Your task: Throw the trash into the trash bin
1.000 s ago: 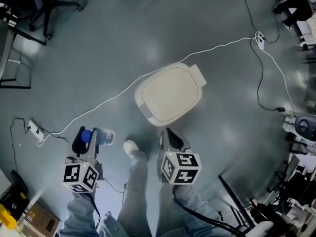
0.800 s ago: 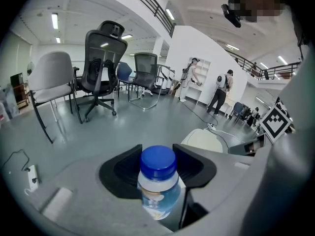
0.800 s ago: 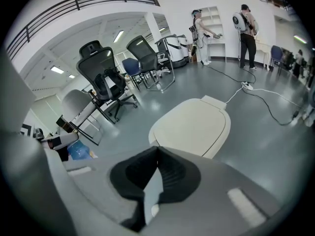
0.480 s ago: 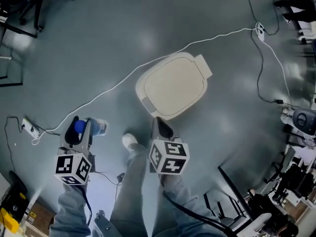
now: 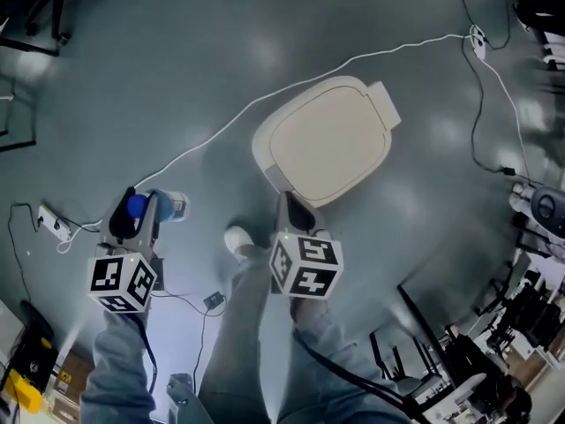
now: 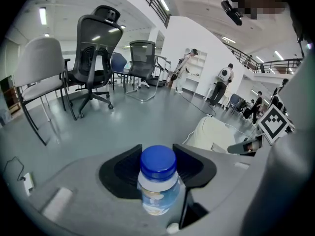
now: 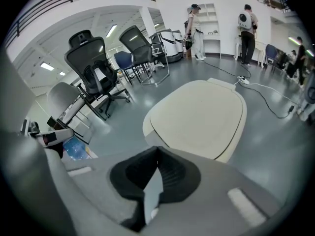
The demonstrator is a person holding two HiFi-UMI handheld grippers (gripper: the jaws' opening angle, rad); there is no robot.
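Head view: a person stands over a grey floor [image 5: 177,51] with a tool in each hand. The left tool [image 5: 139,214] is clamped on a small plastic bottle [image 5: 169,207] with a blue cap; its two dark pads press on either side just below the cap, and the bottle's body points back toward the handle. The right tool [image 5: 289,208] has its jaws together with nothing between them. The cream trash bin [image 5: 327,140] sits on the floor with its lid down, just ahead of the right tool's tips and ahead and to the right of the left tool. A white cable [image 5: 203,144] runs across the floor beyond the left tool and past the far side of the bin. One white shoe [image 5: 238,239] shows between the two tools. Office chairs [image 6: 96,48] stand well beyond the left tool.
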